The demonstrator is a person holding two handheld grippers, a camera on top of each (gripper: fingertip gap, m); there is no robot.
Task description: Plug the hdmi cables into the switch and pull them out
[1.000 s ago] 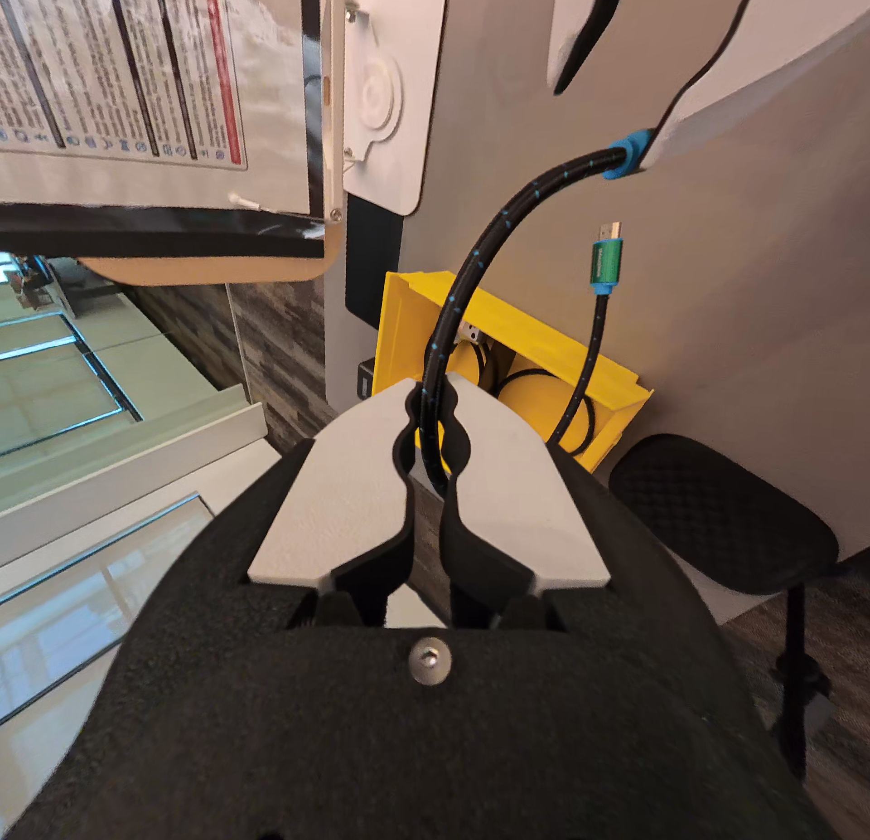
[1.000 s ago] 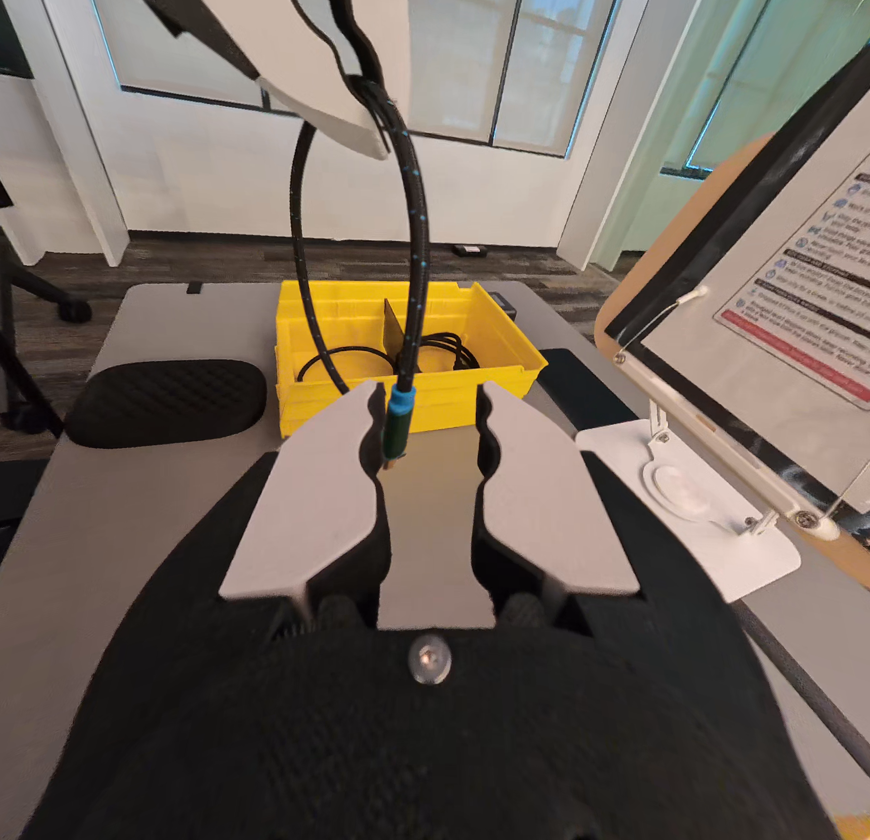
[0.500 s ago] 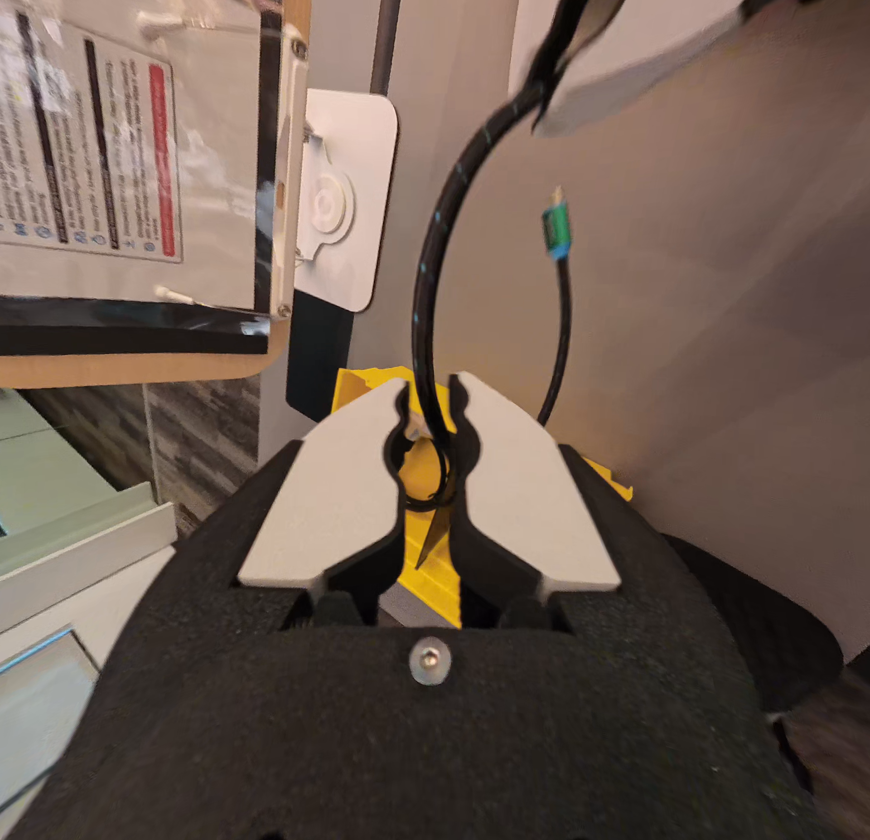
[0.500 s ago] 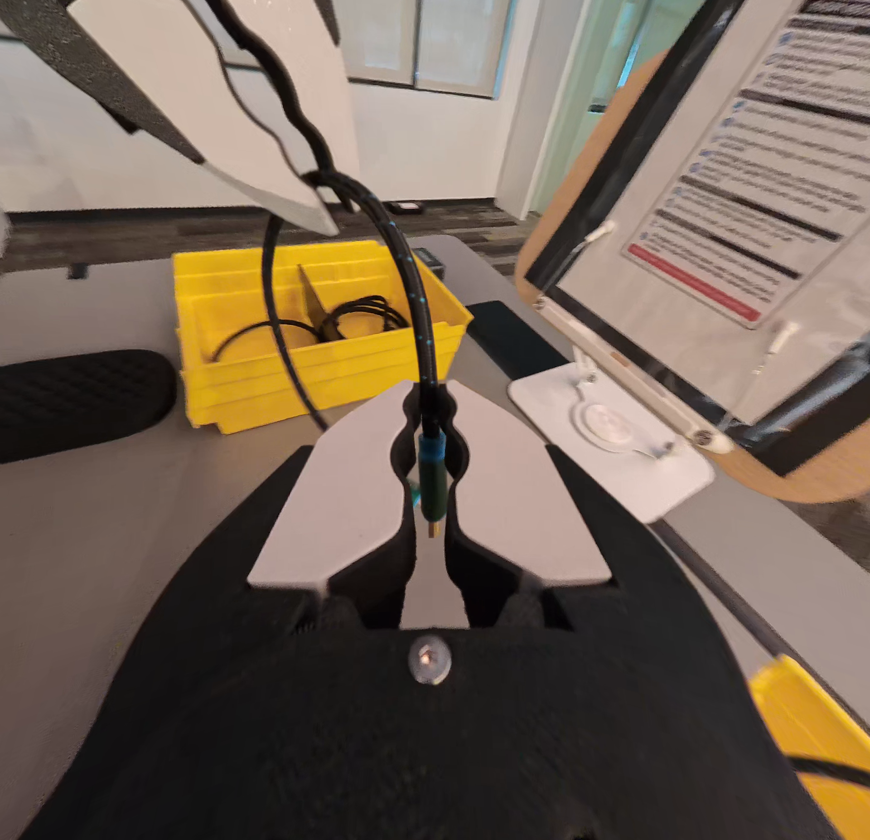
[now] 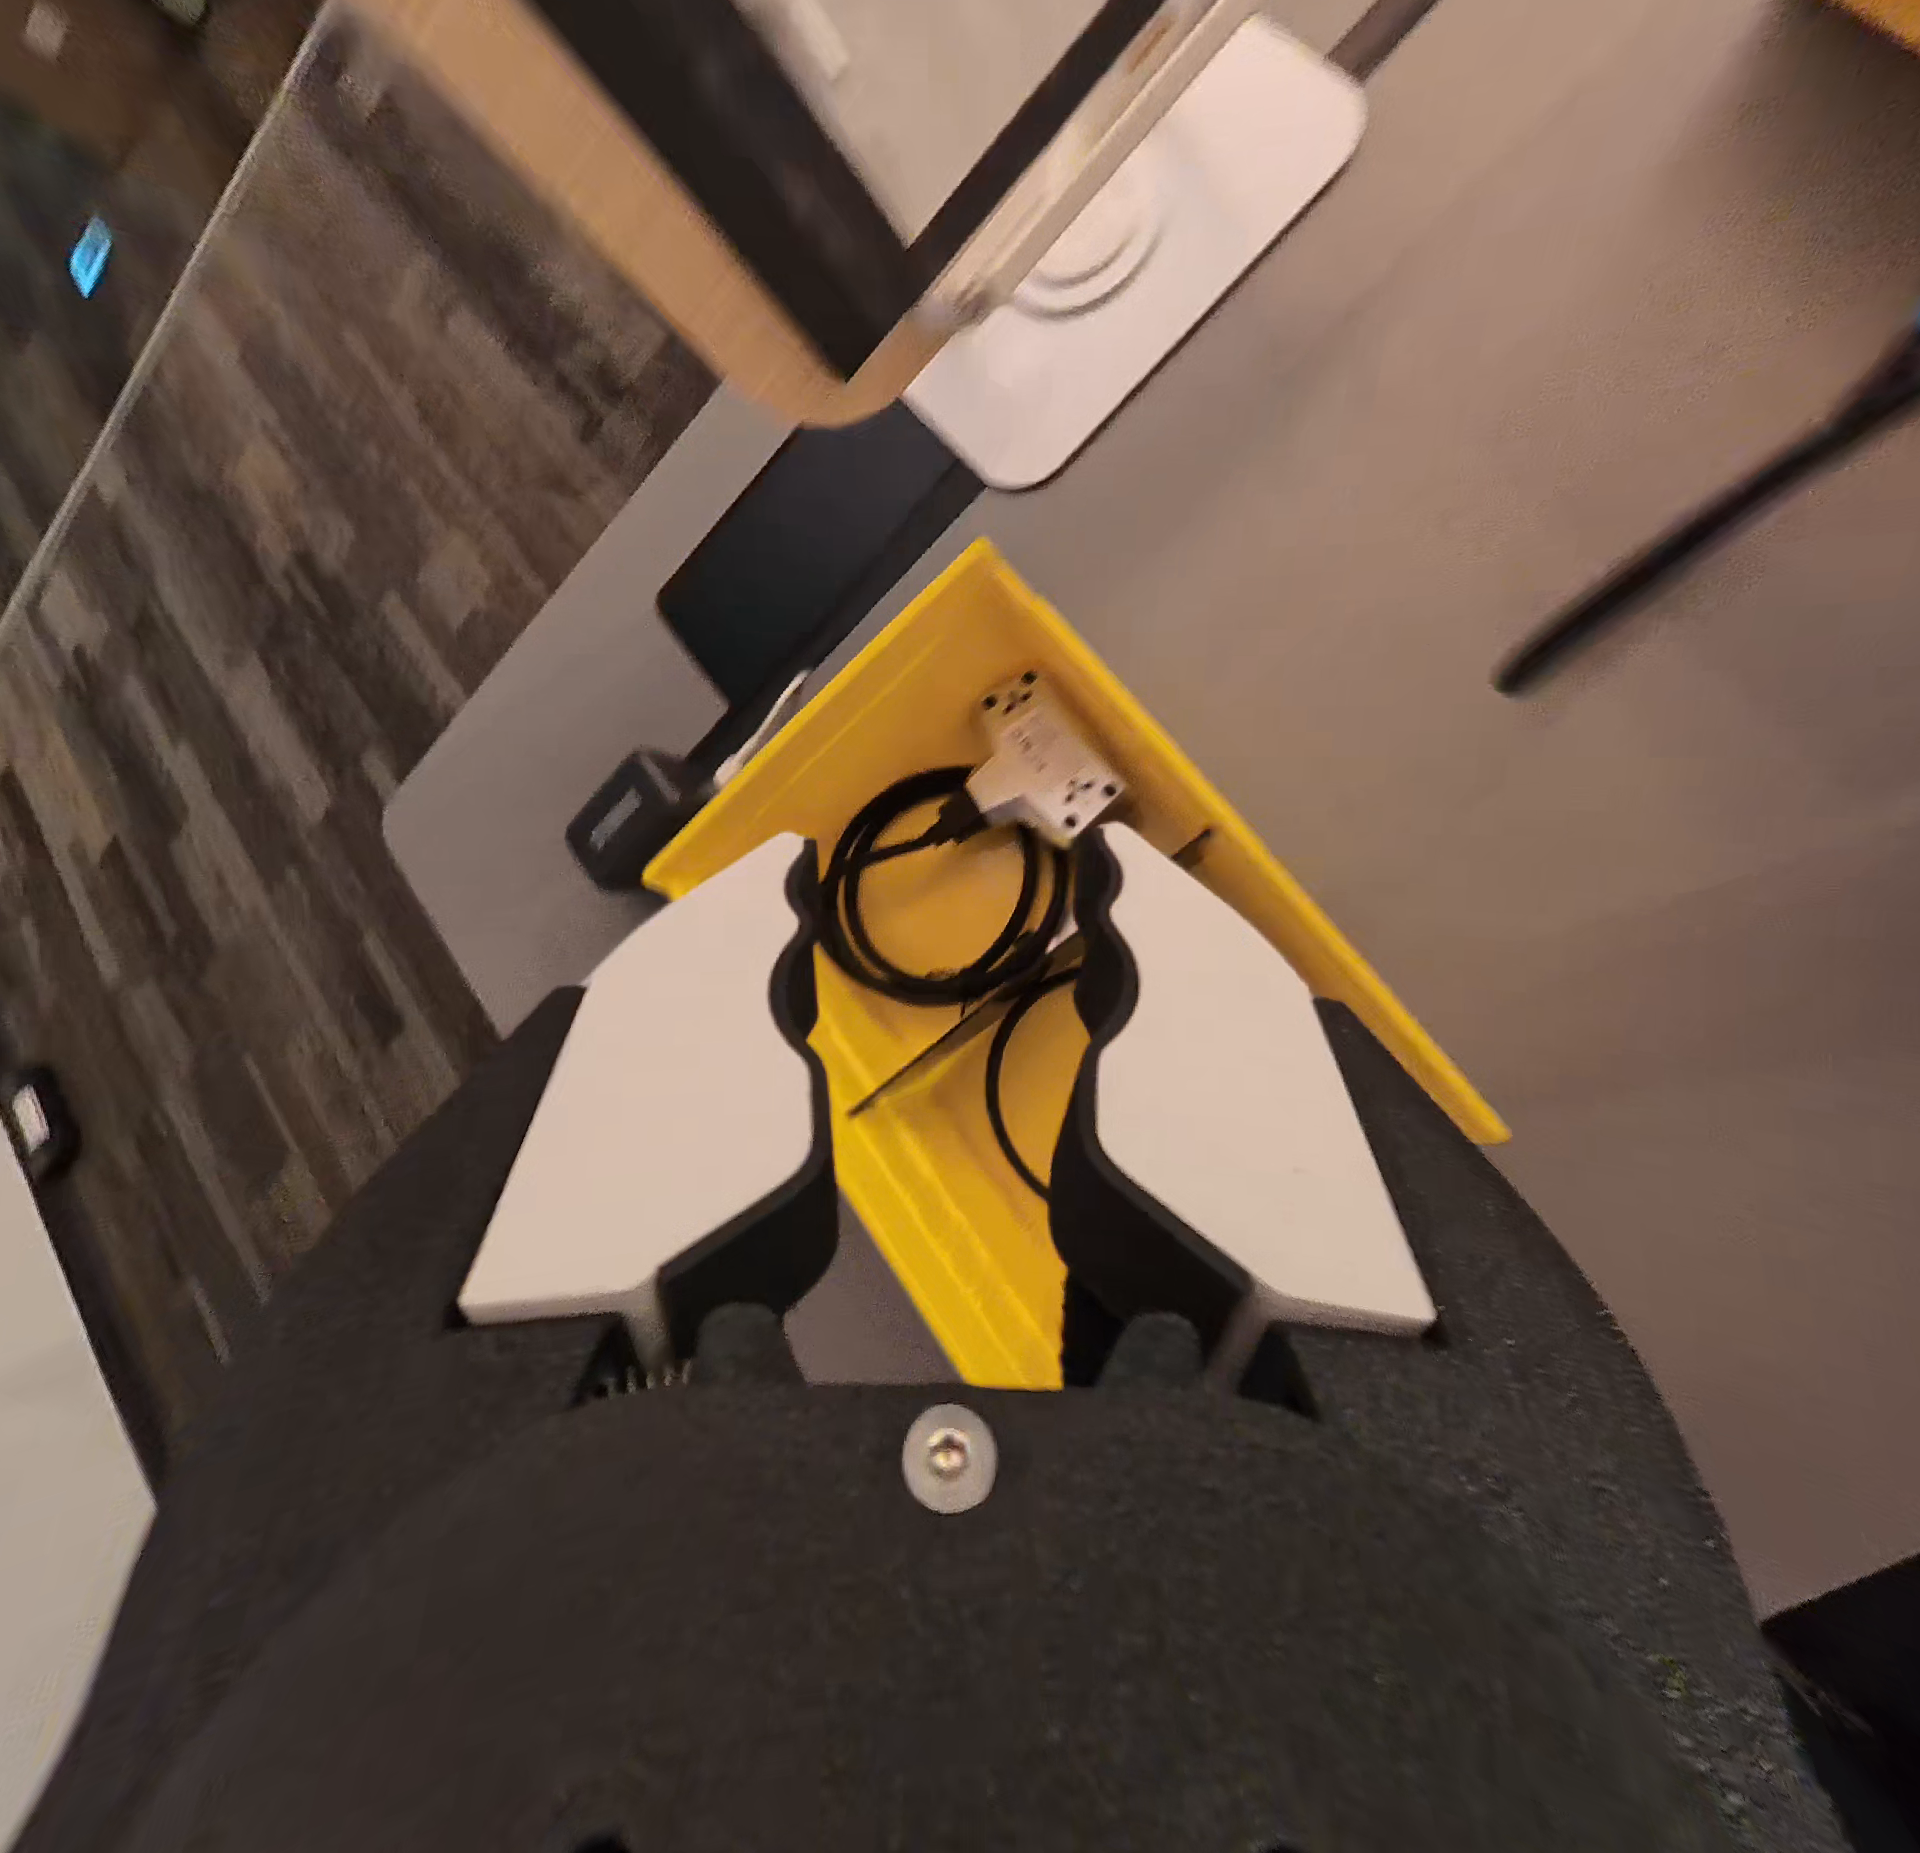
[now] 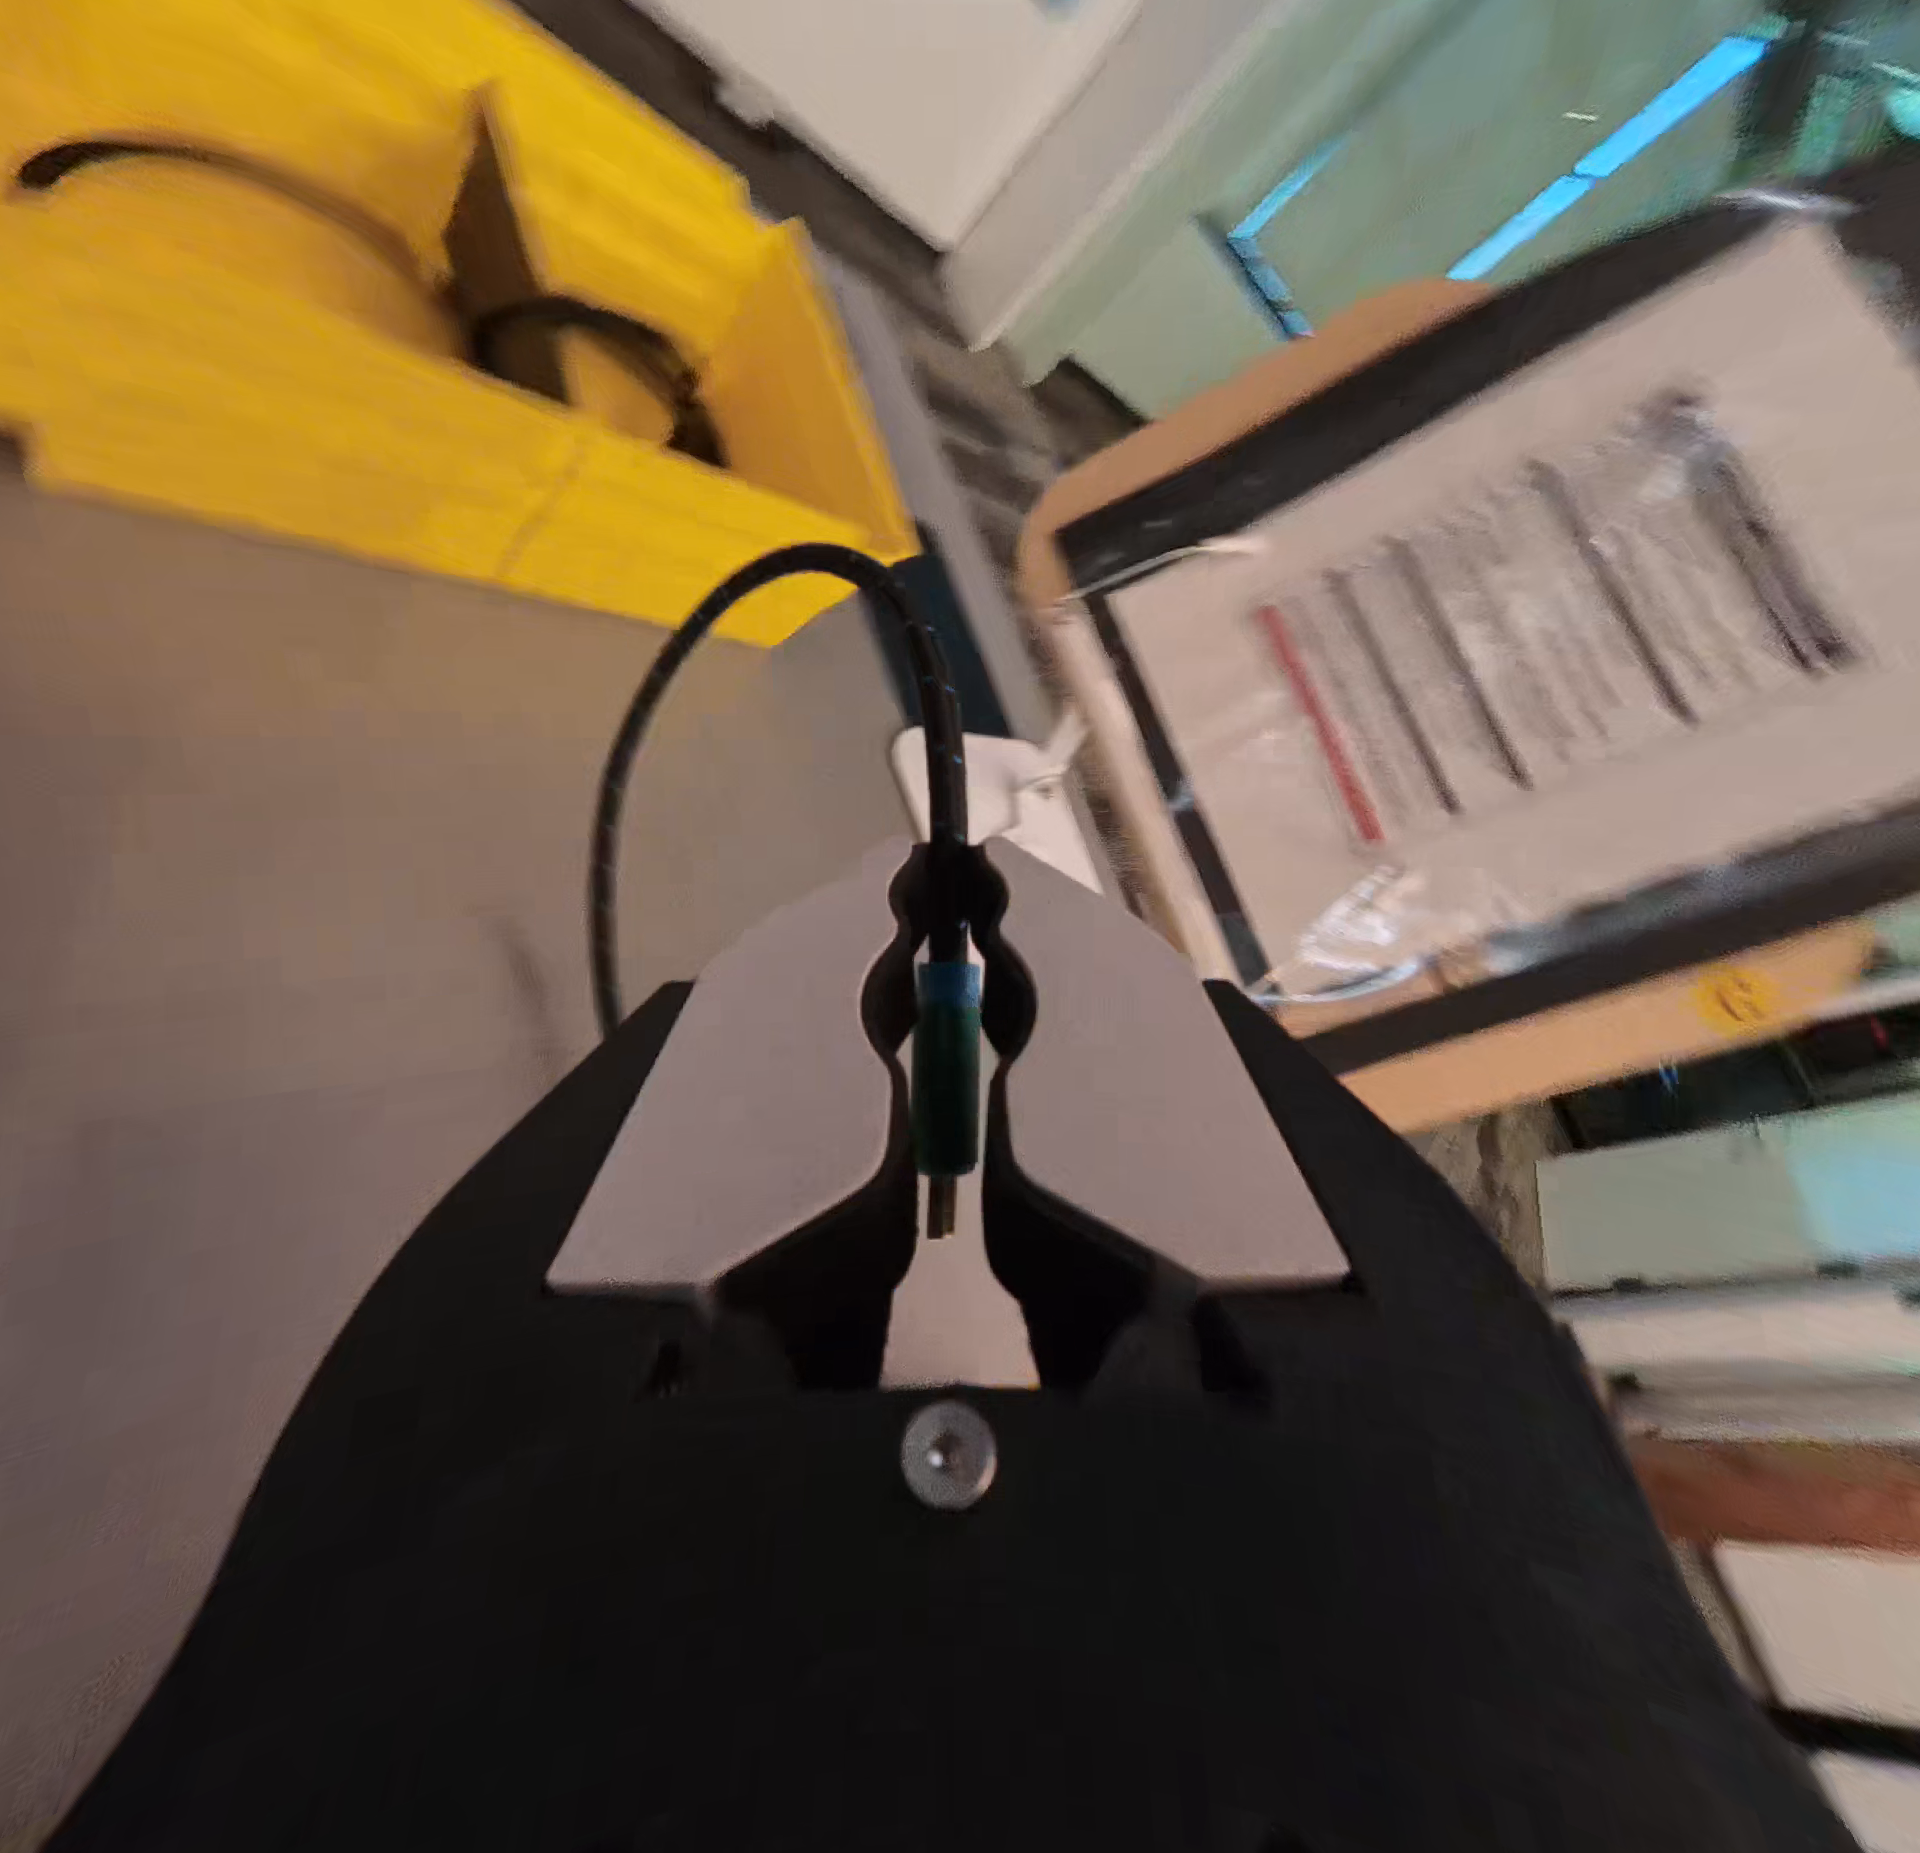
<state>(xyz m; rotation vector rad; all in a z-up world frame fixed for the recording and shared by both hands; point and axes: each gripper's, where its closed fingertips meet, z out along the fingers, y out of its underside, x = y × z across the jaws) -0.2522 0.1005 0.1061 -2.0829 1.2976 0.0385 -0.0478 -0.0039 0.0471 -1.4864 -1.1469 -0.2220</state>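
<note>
Green-shelled HDMI plug [image 6: 945,1086] on braided black cable, pinched by right fingers [image 6: 1122,1076]; left fingers [image 5: 665,1107] spread.

Left wrist view: tilted, looking down closely into the yellow bin [image 5: 1049,640]. Right wrist view: tilted, low beside the yellow bin [image 6: 644,515], facing past it. Both share the bin.
</note>
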